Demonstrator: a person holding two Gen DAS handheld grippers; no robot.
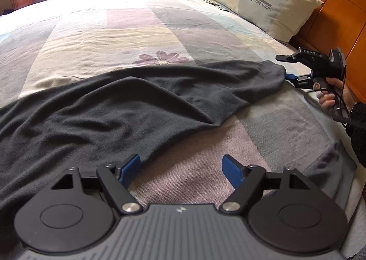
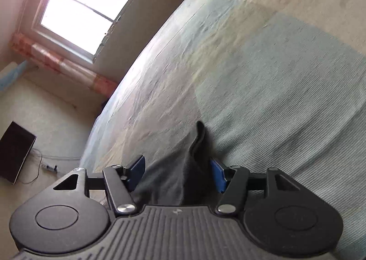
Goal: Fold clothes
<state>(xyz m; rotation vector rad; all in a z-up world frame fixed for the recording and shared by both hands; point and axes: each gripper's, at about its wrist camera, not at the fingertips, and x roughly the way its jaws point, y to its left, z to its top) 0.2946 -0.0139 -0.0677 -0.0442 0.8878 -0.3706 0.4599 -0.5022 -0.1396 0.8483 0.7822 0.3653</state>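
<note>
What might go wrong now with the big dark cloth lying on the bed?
1. The dark grey fleece garment lies rumpled, with deep creases, so any fold may turn out crooked unless it is smoothed first.
2. The right gripper has open jaws with the garment's end between them, unpinched; if the hand pulls away, the cloth may be left behind.
3. The left gripper is open over the patchwork bedspread, and might pinch that instead.

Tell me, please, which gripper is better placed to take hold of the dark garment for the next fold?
The right gripper: the dark garment already has its end lying between those open fingers. The left gripper is open too, but over bare bedspread beside the cloth's edge.
</note>
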